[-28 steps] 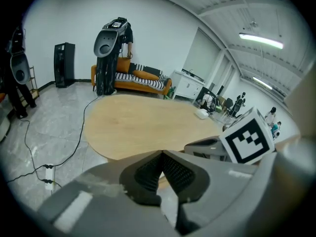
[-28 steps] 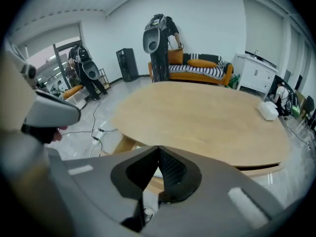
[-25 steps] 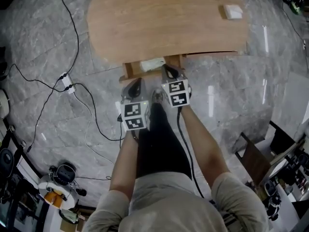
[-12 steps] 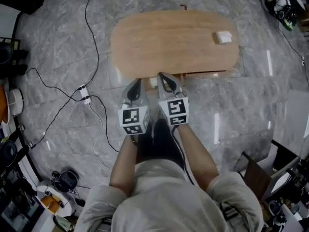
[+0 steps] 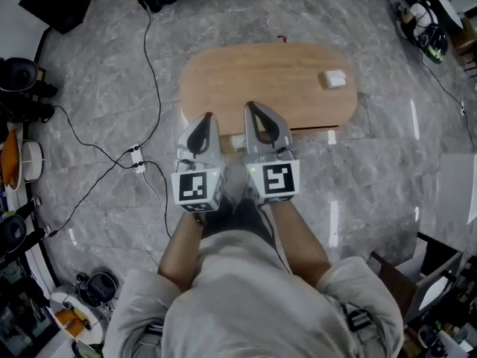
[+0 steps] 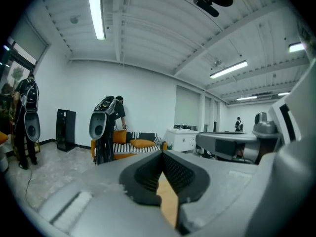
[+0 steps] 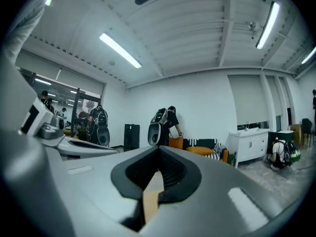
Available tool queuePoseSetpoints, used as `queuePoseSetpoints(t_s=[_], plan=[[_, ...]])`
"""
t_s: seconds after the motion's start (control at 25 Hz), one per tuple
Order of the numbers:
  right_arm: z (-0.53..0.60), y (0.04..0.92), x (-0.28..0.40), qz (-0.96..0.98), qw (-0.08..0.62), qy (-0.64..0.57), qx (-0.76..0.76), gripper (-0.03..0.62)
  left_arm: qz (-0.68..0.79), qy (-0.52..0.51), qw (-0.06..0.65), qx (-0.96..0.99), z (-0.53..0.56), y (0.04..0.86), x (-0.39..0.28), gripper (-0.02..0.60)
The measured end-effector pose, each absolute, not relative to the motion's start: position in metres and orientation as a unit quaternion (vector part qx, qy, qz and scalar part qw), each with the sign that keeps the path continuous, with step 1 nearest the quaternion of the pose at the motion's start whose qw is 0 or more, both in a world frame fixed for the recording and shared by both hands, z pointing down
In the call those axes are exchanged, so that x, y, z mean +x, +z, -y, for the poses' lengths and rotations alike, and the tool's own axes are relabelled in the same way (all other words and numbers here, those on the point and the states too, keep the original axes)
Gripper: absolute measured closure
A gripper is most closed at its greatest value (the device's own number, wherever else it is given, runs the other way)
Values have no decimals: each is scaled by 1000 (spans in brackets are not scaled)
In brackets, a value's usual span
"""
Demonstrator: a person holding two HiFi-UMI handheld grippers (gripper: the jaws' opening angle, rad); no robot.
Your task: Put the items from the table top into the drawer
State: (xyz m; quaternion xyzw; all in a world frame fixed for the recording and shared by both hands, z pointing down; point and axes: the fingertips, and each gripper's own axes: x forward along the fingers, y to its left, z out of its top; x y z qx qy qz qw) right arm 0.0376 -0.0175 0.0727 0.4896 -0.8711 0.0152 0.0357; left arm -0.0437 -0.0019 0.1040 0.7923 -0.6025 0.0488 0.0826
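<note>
**Head view.** The person stands at the near edge of the oval wooden table (image 5: 268, 73), both tools raised side by side over that edge. The left gripper (image 5: 204, 118) and the right gripper (image 5: 251, 109) each taper to a single point, with nothing carried. The one task item in sight, a small white block (image 5: 334, 79), lies near the tabletop's right end, well apart from both tools. The drawer is mostly masked by the grippers, so I cannot tell how far out it stands. A black cable (image 5: 153, 88) and a power strip (image 5: 136, 157) trail over the floor to the table's left.

**Left gripper view.** The left gripper (image 6: 162, 154) is clenched, its ribbed pads meeting with nothing between them. Only a wood-coloured sliver shows below the tips. It looks out level across the room at a striped sofa (image 6: 140, 138) and a ceiling lamp (image 6: 96, 9).

**Right gripper view.** The right gripper (image 7: 159, 158) is likewise clamped shut and empty.

**Differences.** Only the head view shows the block and its place on the table. Only the gripper views confirm that the pads meet.

**Risk.** Jaws brought down shut would likely shove the block off the right end rather than take it. The floor cable could also catch a foot.
</note>
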Motion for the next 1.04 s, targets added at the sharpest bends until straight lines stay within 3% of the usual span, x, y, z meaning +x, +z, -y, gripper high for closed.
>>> queuePoseSetpoints(t_s=[0.44, 0.88, 1.04], plan=[[2, 12, 49, 865, 36, -41, 498, 588, 578, -3, 45, 815, 4, 35, -16, 563], [9, 1, 54, 861, 53, -44, 504, 588, 563, -7, 49, 825, 12, 20, -3, 563], [28, -2, 42, 866, 41, -58, 496, 588, 562, -21, 19, 827, 30, 17, -11, 563]])
